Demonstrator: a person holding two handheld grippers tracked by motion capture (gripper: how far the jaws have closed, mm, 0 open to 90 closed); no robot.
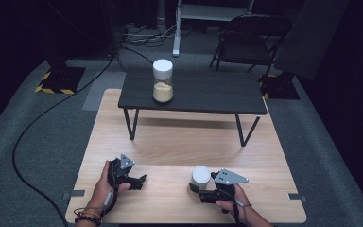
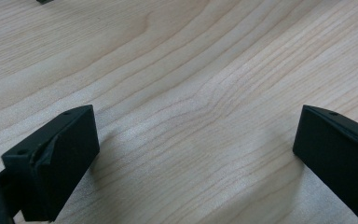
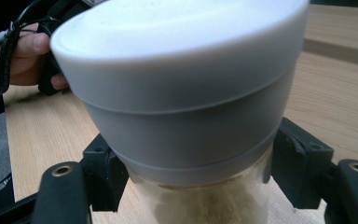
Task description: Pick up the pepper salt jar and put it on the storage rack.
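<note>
Right hand-held gripper (image 1: 199, 188) sits at the near right of the tabletop (image 1: 179, 142), pointing toward 9 o'clock in the high view. Its jaws are clenched on the near jar (image 1: 200, 178): in the right gripper view the black pads (image 3: 106, 173) press the clear wall on both sides, just under the white lid (image 3: 186, 79). The grip sits high on the body. Pale powder fills the lower part of the glass.

The jar stands upright, long axis vertical, base on the wood as far as I can tell. It lies directly between the jaws, so from this hand-held gripper it is at 12 o'clock, no offset.

Left hand-held gripper (image 1: 141, 180) rests at 9 o'clock from the jar, apart from it, jaws released and wide; bare wood grain lies between them in the left gripper view. The right hand is the nearer one and already has the load.

Farther off, toward 12 o'clock, a low dark bench (image 1: 194, 92) stands across the tabletop. A second jar (image 1: 162, 80), same white lid and pale fill, stands upright on its left half.

Judgement: any lift has to go straight up along the jar's axis first, then away toward 12 o'clock to clear the bench edge.
</note>
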